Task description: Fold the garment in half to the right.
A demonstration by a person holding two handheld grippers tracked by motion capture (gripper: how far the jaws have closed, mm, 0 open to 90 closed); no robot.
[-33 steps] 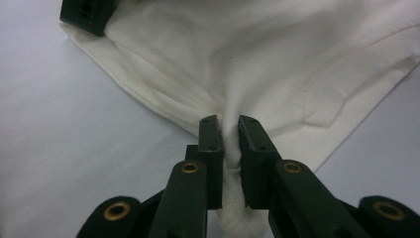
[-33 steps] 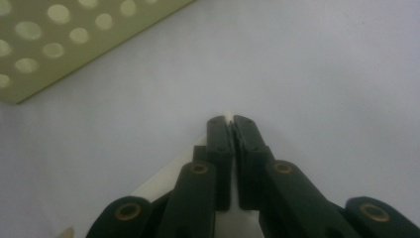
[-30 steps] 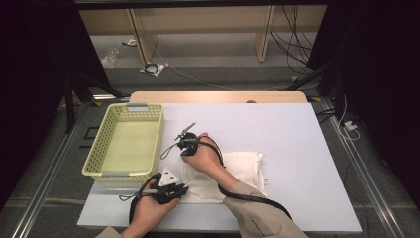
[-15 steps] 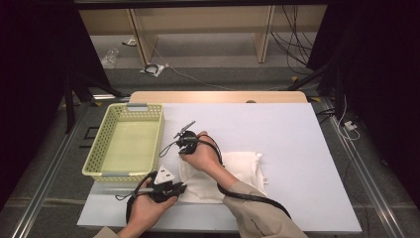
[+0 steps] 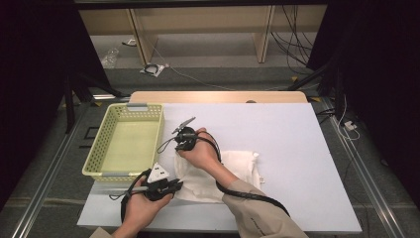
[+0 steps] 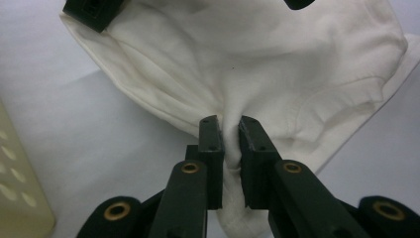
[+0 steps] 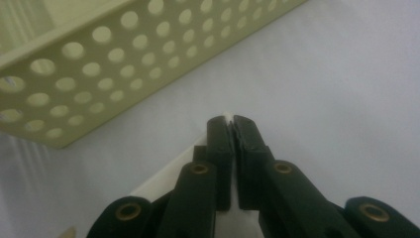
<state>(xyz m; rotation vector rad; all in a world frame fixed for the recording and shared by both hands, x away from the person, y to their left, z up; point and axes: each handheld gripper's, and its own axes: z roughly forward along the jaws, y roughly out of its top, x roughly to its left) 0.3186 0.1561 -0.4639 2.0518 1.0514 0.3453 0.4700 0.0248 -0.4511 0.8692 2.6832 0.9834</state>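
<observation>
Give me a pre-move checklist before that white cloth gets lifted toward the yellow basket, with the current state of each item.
1. Left hand-held gripper has cloth pinched: ok; the white cloth bunches between its closed jaws.
2. Right hand-held gripper has cloth pinched: ok; a thin white edge sits between its closed jaws.
3. The two grips are on separate parts of the cloth: ok; in the high view the right one holds the far left corner, the left one the near left edge.
4. Basket interior free: ok; nothing lies in it.
5. Path from cloth to basket unobstructed: ok; bare white table lies between.
6. Grip firm enough to survive a lift: cannot tell.
</observation>
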